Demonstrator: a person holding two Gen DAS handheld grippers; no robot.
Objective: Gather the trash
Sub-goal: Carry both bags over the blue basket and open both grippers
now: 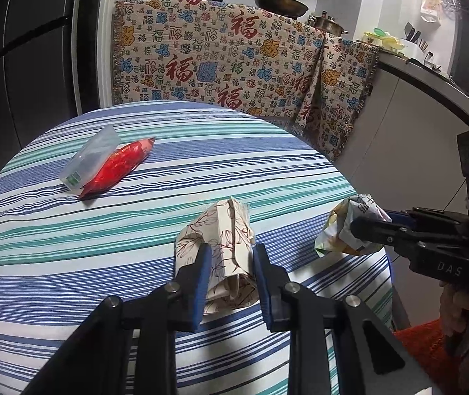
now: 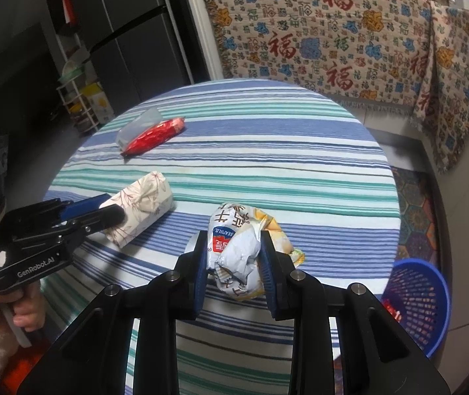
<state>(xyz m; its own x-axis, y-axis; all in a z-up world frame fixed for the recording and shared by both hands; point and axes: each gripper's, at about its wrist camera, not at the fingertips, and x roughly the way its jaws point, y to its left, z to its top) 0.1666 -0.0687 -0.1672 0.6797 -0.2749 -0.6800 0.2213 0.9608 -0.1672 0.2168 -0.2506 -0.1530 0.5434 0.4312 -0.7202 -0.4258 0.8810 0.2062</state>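
On the round striped table [image 1: 70, 247], my left gripper [image 1: 231, 253] is shut on a floral-printed tissue pack [image 1: 221, 230]. Its blue pads press both sides and the pack looks squeezed. The right wrist view shows the same grip from the side, left gripper [image 2: 112, 210] on the pack [image 2: 145, 197]. My right gripper [image 2: 234, 243] is shut on a crumpled white and yellow snack wrapper [image 2: 237, 256] near the table's front edge. It also shows at the right of the left wrist view, right gripper [image 1: 362, 227] on the wrapper [image 1: 339, 227]. A red wrapper [image 1: 116, 168] and a clear plastic bag [image 1: 89, 158] lie together farther back.
A blue mesh basket [image 2: 418, 306] stands on the floor to the right of the table. A patterned cloth [image 1: 234, 56] hangs over the counter behind, with pots on top. A dark fridge [image 1: 20, 65] is at the left, and a white cabinet [image 1: 399, 131] at the right.
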